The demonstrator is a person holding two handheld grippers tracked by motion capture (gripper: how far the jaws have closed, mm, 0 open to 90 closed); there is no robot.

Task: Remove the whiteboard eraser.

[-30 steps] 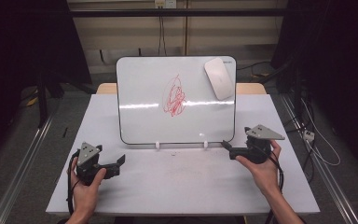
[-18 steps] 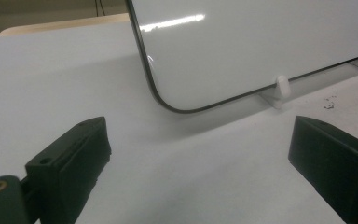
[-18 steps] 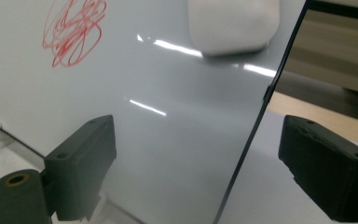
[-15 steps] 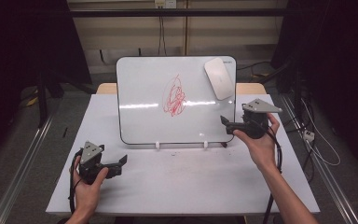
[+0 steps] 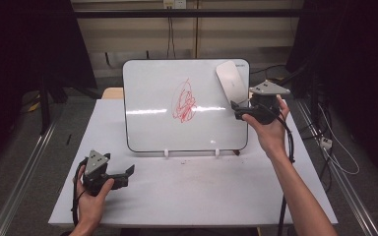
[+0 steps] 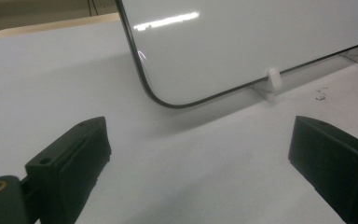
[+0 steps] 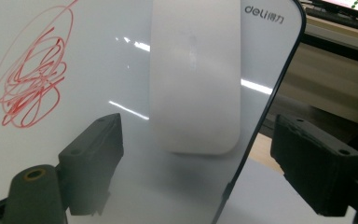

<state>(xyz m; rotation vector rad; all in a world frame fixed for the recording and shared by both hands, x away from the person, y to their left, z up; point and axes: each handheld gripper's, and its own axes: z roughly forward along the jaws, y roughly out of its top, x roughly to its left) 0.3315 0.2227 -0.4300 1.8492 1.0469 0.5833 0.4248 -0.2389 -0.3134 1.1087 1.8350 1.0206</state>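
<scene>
At whiteboard [image 5: 187, 105] top-right corner: right tongs [image 5: 236, 109] apart, just below white eraser [image 5: 230, 81] | left tongs [image 5: 128, 176] apart, low over worktop [image 5: 192, 191] | red scribble [image 5: 184, 101] mid-board

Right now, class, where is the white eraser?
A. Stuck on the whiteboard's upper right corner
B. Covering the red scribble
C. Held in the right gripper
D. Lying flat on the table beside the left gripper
A: the white eraser sits on the whiteboard at its upper right corner, beside the red scribble, with the open right gripper just short of it.
</scene>
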